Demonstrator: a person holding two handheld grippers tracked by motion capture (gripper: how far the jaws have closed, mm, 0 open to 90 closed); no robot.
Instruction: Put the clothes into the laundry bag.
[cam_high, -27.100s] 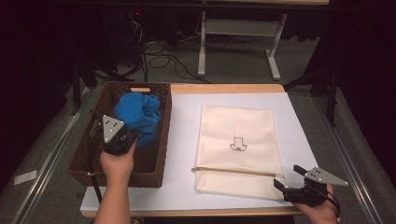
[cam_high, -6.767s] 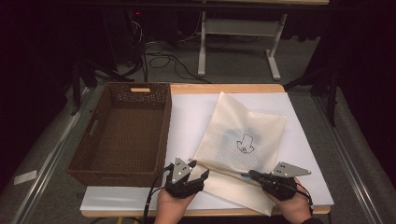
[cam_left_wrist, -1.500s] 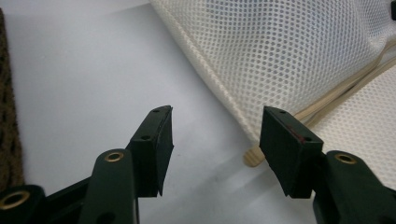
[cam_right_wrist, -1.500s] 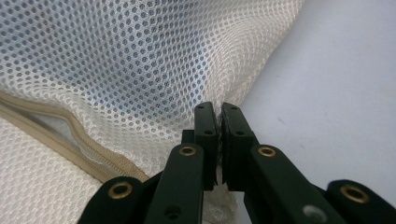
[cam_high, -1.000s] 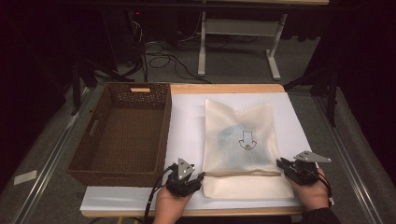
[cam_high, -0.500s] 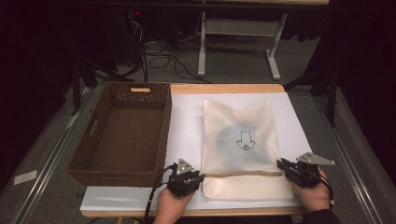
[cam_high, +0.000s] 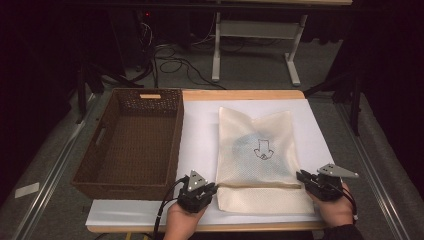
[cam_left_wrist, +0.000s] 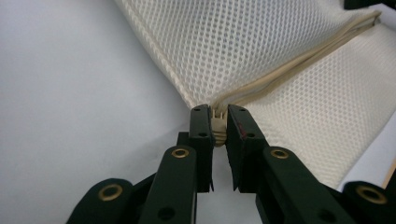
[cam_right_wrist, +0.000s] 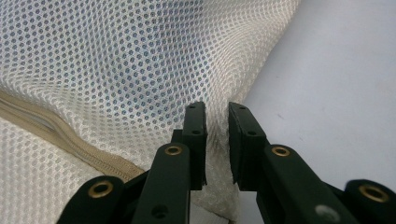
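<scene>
— Bag position, high view?
— Mesh bag (cam_high: 257, 155) flat on white mat (cam_high: 200, 135), right of wicker basket (cam_high: 131, 140).
— Left gripper view?
— Left gripper (cam_left_wrist: 218, 126) has just closed on zipper end (cam_left_wrist: 217, 125).
— Right gripper view?
— Right gripper (cam_right_wrist: 216, 122) pinches mesh edge.

This looks like a lab or test room set up for recording. A wooden table (cam_high: 240, 95) covered with a white sheet (cam_high: 200, 135) stands on a grey floor (cam_high: 250, 70) in a dark room, with loose cables (cam_high: 175, 62) trailing behind it and the metal legs of a stand (cam_high: 252, 45) further back.
</scene>
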